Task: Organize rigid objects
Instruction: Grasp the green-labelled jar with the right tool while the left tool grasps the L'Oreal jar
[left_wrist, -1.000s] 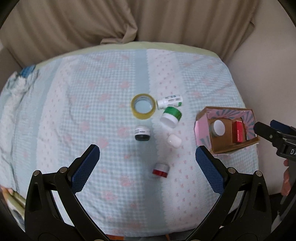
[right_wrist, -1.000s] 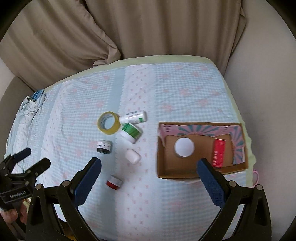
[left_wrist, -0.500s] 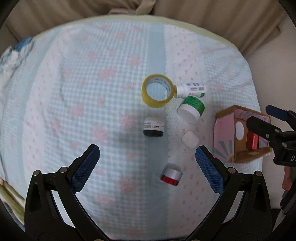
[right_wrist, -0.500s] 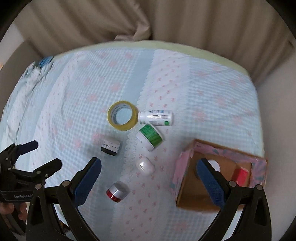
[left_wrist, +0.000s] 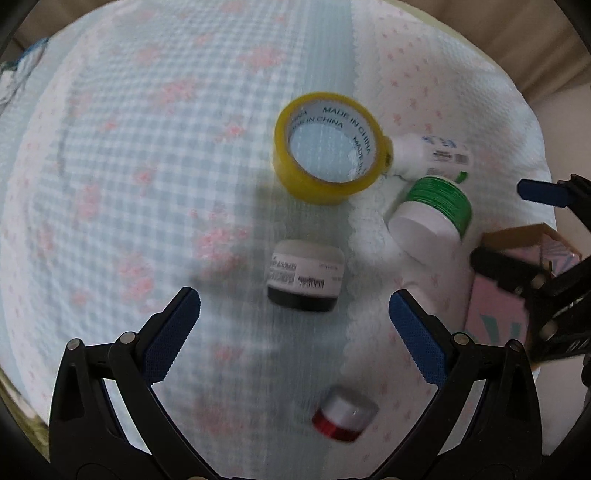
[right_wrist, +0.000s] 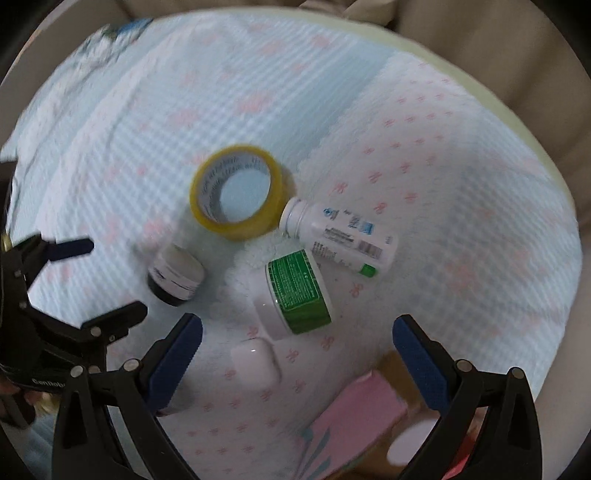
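A yellow tape roll (left_wrist: 328, 147) (right_wrist: 236, 192), a white bottle (left_wrist: 432, 155) (right_wrist: 340, 236), a green-labelled jar (left_wrist: 432, 210) (right_wrist: 295, 291), a black-and-white jar (left_wrist: 304, 278) (right_wrist: 175, 275), a red-and-silver jar (left_wrist: 345, 417) and a white case (right_wrist: 255, 360) lie on the checked cloth. My left gripper (left_wrist: 295, 332) is open, just short of the black-and-white jar. My right gripper (right_wrist: 297, 349) is open, hovering by the green jar and white case. A pink cardboard box (left_wrist: 498, 295) (right_wrist: 354, 417) stands at the right.
The cloth-covered table (left_wrist: 147, 147) ends at a curved far edge, with beige curtain (right_wrist: 461, 22) behind. Crumpled blue cloth (right_wrist: 110, 33) lies at the far left corner. Each gripper shows in the other's view: right (left_wrist: 543, 243), left (right_wrist: 74, 280).
Both grippers have moved down and forward toward the cluster of jars, which now looks much larger. The box has slid to the frame edge in both views. Both stay open.
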